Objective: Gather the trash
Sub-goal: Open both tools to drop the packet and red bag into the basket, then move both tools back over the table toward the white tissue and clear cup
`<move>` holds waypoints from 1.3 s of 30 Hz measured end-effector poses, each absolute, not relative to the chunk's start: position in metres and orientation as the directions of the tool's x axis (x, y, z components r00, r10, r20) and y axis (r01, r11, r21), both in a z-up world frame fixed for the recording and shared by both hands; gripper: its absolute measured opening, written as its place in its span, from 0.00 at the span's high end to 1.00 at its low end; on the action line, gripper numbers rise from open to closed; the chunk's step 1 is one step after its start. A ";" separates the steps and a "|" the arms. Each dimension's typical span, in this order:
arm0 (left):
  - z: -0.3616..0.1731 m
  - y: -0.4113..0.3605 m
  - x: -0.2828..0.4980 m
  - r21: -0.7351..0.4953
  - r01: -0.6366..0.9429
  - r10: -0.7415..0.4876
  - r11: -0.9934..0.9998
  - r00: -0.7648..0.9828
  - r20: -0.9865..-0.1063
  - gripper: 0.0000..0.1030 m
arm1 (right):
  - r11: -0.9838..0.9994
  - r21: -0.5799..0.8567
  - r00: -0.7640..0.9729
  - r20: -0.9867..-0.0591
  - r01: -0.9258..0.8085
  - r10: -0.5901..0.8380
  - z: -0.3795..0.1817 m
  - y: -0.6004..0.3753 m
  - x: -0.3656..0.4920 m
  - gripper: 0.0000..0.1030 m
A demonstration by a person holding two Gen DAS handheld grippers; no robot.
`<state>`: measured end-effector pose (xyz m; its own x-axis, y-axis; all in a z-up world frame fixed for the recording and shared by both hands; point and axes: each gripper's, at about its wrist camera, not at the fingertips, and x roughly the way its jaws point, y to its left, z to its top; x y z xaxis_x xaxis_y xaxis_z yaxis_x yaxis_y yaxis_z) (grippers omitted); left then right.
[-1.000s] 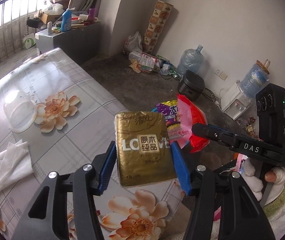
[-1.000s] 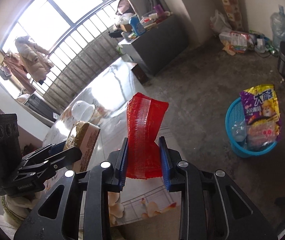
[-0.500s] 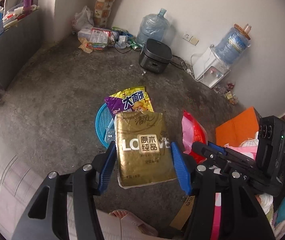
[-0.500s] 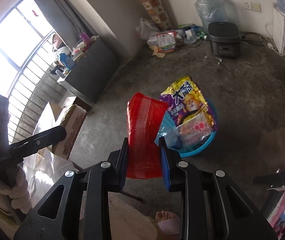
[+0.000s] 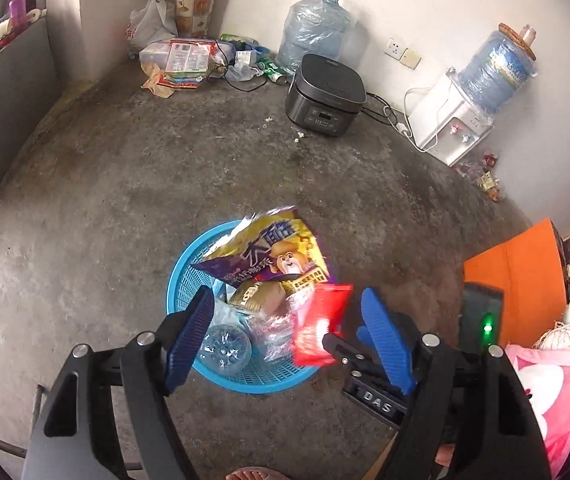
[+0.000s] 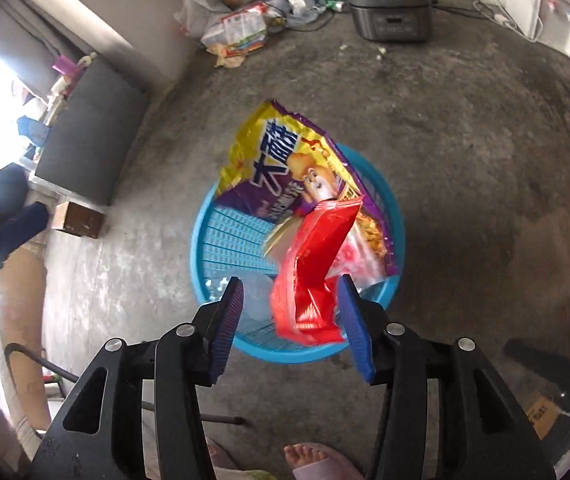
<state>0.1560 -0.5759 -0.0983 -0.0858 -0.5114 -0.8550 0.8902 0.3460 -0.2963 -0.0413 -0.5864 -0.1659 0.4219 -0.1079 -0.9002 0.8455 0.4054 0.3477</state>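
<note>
Above a concrete floor, left tongs point(image 5: 283, 334) spread apart, jaws just opened, nothing clamped; gold tissue pack point(image 5: 259, 295) lying inside the blue basket point(image 5: 181, 280) under a purple-and-yellow snack bag point(image 5: 269, 250) leaning toward twelve o'clock. Further right, right tongs point(image 6: 291, 322) also just opened, red wrapper point(image 6: 313, 276) loose between the pads, brushing the right pad, dropping over the basket's five o'clock rim. Likely snag: wrapper catching that pad or drifting onto the floor; tall snack bag could also tip out if knocked.
</note>
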 end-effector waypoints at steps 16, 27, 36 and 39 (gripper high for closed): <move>0.014 -0.441 0.158 -0.342 0.878 -0.743 0.334 0.022 -0.669 0.22 | 0.469 0.362 0.499 -0.841 0.806 -0.208 -0.088 -0.524 -0.074 0.48; 0.071 -0.279 0.153 -0.299 0.813 -0.785 0.499 0.277 -0.554 0.14 | 0.720 0.209 0.619 -0.693 0.662 -0.368 0.004 -0.442 -0.048 0.15; 0.065 -0.128 0.159 -0.242 0.653 -0.652 0.718 0.510 -0.561 0.12 | 0.848 0.203 0.718 -0.645 0.490 -0.261 0.031 -0.397 -0.018 0.13; 0.052 -0.080 0.158 -0.226 0.566 -0.575 0.793 0.572 -0.585 0.11 | 0.875 0.205 0.728 -0.652 0.438 -0.212 0.031 -0.382 0.001 0.13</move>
<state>0.1584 -0.0802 0.0519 0.5724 -0.5750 -0.5846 0.5661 0.7929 -0.2256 0.0011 -0.3819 0.0314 0.7283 -0.2116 -0.6518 0.4378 0.8754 0.2051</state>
